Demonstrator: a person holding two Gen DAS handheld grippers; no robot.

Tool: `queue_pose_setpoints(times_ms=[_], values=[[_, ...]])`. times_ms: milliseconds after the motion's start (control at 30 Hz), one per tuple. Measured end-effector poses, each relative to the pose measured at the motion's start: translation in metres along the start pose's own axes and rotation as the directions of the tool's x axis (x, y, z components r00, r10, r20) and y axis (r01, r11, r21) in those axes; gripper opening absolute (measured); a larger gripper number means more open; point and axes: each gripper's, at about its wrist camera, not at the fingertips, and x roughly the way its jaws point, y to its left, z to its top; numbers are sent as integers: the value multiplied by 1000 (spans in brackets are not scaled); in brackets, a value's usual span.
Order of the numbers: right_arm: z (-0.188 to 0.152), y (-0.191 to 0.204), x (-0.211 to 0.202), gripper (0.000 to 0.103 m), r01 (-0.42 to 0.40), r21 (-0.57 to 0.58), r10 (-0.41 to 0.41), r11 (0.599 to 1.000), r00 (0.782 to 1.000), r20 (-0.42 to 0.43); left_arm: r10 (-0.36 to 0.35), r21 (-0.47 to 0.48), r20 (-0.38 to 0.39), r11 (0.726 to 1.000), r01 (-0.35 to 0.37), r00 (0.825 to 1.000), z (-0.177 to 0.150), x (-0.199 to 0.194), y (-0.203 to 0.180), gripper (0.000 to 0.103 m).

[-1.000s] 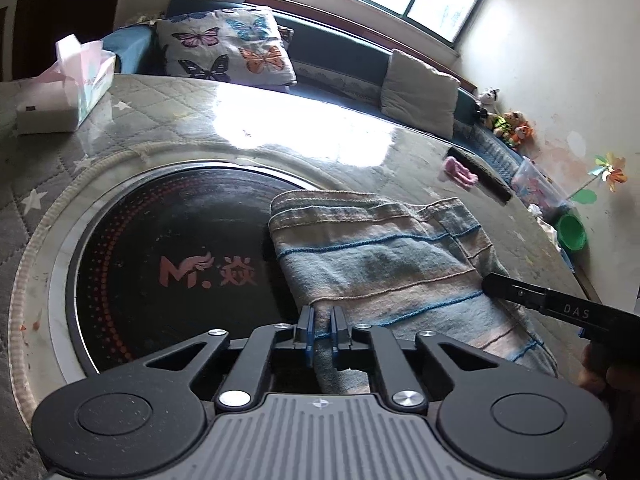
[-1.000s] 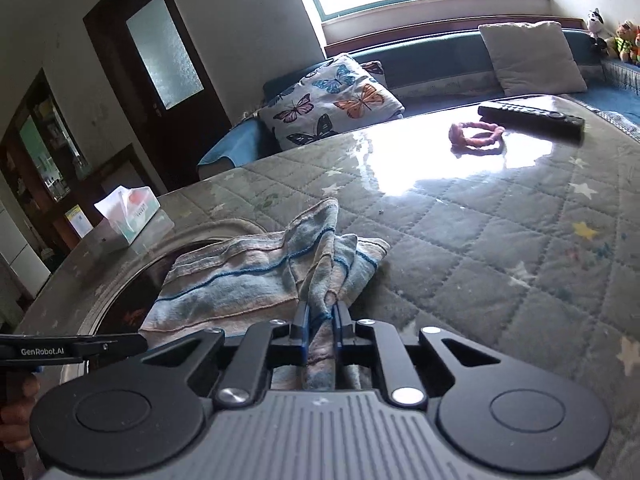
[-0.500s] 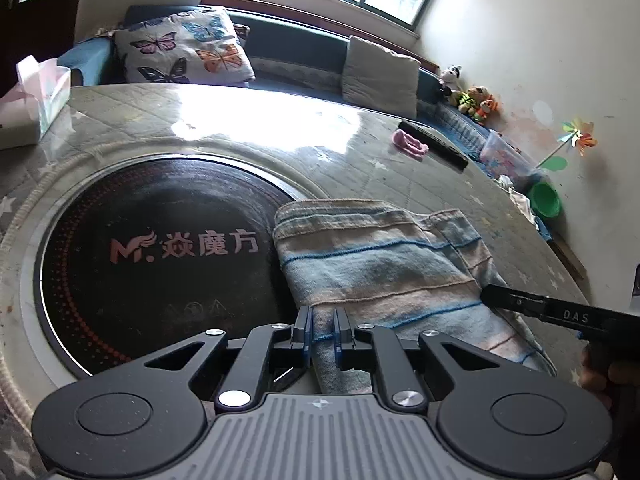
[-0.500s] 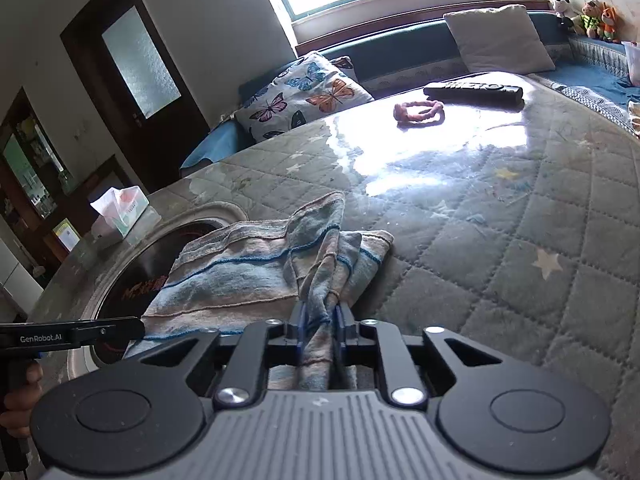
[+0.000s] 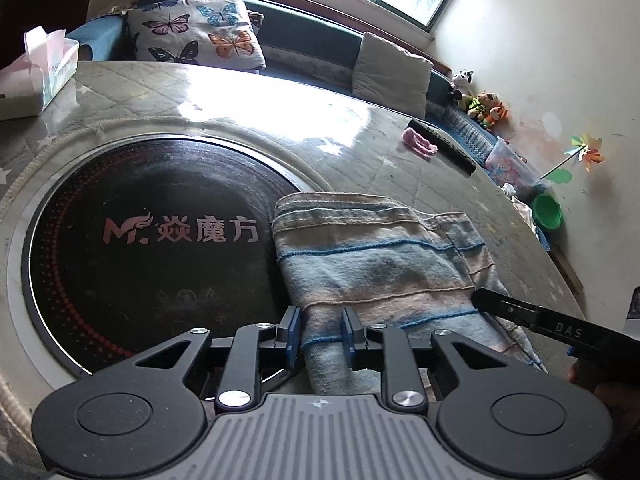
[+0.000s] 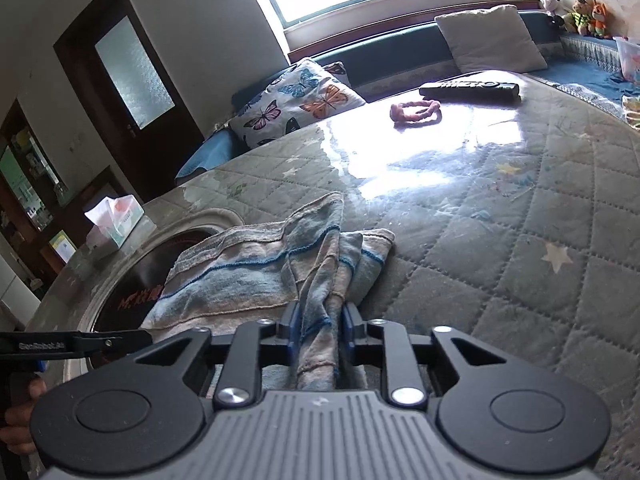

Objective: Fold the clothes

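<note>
A blue and beige striped cloth [image 5: 380, 256] lies folded on the quilted table cover [image 6: 520, 240], its left part over a black round hob plate [image 5: 140, 240]. My left gripper [image 5: 320, 332] stands open at the cloth's near edge, which runs between the pads without being pinched. In the right wrist view the cloth [image 6: 248, 276] bunches into a raised ridge that leads into my right gripper [image 6: 320, 332]. Its jaws are closing, with that ridge gripped between the pads. A right finger [image 5: 520, 316] rests on the cloth's right side.
A tissue box [image 6: 116, 220] stands at the table's far left. A pink hair band [image 6: 416, 112] and a black remote [image 6: 468, 90] lie at the far side. Cushions line the window bench behind. A hand [image 6: 20, 412] holds the left gripper's handle.
The left jaws have opened off the cloth's near edge, which they pinched a second ago. The right gripper has shifted a little sideways and kept its hold on the bunched ridge.
</note>
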Motion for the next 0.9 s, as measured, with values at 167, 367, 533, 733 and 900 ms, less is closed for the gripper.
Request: queue_pose_setpoints(times_ms=[167, 367, 533, 733, 900], values=[[-1, -1, -11, 13, 0, 19, 0, 1000, 1000, 23, -20, 3, -1, 1000, 20, 1000, -1, -1, -3, 10], [-10, -14, -35, 12, 34, 63, -36, 997, 999, 34, -71, 53, -19, 996, 72, 997, -8, -2, -19, 10], [-20, -27, -43, 14, 40, 95, -43, 995, 999, 26, -51, 101, -19, 993, 52, 999, -11, 2, -33, 16], [-19, -29, -40, 26, 35, 110, -40, 993, 999, 37, -23, 59, -24, 998, 25, 999, -11, 4, -30, 28], [-23, -29, -38, 23, 33, 116, -38, 993, 998, 41, -27, 70, -21, 997, 28, 999, -13, 7, -34, 25]])
